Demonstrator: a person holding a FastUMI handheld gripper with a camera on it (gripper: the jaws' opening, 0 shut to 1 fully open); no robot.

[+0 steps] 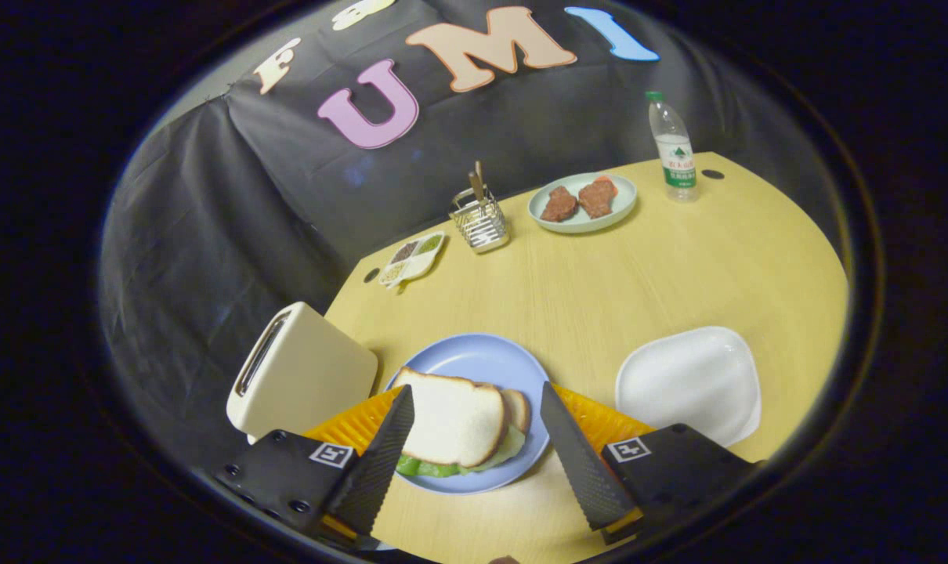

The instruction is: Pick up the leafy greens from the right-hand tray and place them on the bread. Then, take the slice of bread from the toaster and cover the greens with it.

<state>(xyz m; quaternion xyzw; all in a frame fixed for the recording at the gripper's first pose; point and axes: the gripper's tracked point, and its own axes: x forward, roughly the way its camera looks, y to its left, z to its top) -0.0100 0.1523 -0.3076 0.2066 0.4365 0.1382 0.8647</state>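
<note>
I find the gripper (474, 439) with its fingers spread wide and holding nothing, the blue plate (474, 362) lying between and just ahead of them. On that plate the top slice (450, 419) rests over the greens (435, 468), whose edge shows at its near side, with the lower slice (518, 407) peeking out on the right. The white tray (689, 384) to the right is bare and the toaster (302, 372) to the left shows no bread in its slot, so I judge both steps done, with only withdrawal left.
</note>
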